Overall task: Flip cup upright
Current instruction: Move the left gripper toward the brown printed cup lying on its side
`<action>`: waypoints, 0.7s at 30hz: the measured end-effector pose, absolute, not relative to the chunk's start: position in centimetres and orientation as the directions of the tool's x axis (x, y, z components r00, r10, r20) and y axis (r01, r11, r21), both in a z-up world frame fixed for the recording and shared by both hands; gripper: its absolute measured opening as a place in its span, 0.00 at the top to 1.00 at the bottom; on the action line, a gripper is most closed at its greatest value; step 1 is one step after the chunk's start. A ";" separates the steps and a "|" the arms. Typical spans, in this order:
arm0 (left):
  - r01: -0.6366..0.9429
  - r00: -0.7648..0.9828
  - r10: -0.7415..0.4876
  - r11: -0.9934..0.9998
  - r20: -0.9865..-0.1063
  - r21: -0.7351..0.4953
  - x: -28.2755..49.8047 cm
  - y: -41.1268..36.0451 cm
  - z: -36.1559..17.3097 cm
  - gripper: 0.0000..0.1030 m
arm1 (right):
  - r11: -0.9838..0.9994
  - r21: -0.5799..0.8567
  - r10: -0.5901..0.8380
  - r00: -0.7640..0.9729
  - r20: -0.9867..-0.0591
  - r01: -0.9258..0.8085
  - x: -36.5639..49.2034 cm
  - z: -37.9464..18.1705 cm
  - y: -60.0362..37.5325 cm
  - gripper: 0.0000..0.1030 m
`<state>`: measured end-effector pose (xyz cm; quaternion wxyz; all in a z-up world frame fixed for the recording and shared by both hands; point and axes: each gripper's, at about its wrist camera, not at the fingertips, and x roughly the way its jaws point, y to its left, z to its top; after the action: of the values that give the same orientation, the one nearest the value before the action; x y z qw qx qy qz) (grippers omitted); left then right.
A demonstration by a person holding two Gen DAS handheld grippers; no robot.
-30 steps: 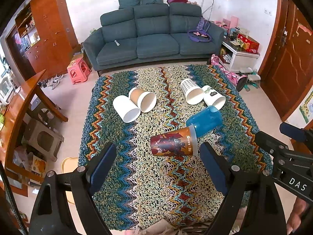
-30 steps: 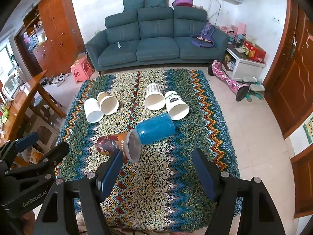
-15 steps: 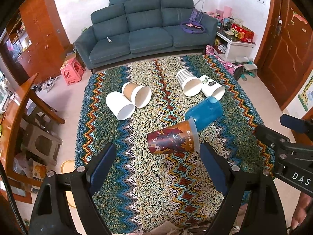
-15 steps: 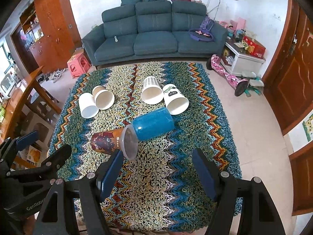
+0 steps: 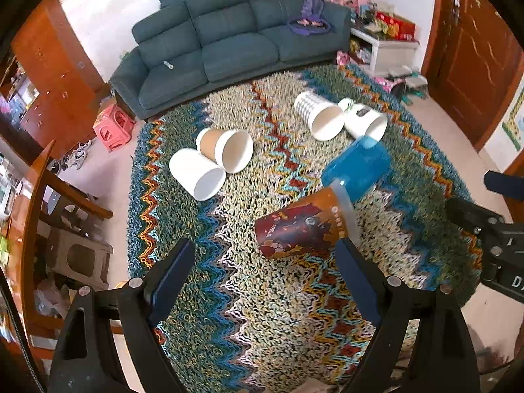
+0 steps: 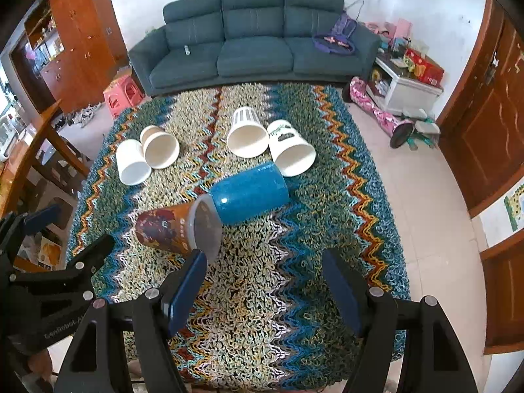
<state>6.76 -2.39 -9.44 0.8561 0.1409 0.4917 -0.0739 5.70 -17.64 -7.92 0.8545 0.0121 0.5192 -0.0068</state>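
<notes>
The left tool [image 5: 262, 281] fills the bottom of the left wrist view with its fingers spread wide and nothing between them; the right tool [image 6: 265, 288] sits the same way at the bottom of the right wrist view, spread and empty. In the left wrist view, a brown printed cup [image 5: 299, 231] lies on its side just above the gap between the fingers, near the right finger's tip, its mouth turned to the right of the frame. In the right wrist view the same cup lies above the left finger's tip, close to touching it, left of centre. A blue cup [image 6: 250, 193] lies on its side against the brown cup's mouth, at frame centre. All rest on a zigzag rug [image 6: 262, 311]. Higher in the frame, two white cups [image 6: 144, 155] lie tipped at the left and two patterned white cups [image 6: 271, 140] at the right. A dark sofa [image 6: 252, 42] stands across the top.
</notes>
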 end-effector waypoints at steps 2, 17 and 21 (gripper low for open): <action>0.276 0.494 0.019 0.945 -0.869 0.177 7.3 -2.4 -10.2 0.13 | 1.000 0.011 -0.003 0.448 -0.894 0.029 5.9 -8.6 -17.7 0.29; 0.477 0.438 0.057 0.831 -0.897 0.286 10.1 -4.1 -15.5 0.13 | 0.999 -0.008 -0.023 0.362 -0.932 0.043 7.8 -12.9 -17.6 0.29; 0.529 0.441 0.068 0.786 -0.895 0.321 10.3 -5.1 -16.5 0.13 | 0.999 -0.004 -0.018 0.349 -0.937 0.041 8.1 -13.5 -17.6 0.29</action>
<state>10.33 -5.12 -16.51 0.7966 0.2936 0.5083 -0.1445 8.08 -17.57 -13.54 0.8212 0.0101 0.5703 -0.0179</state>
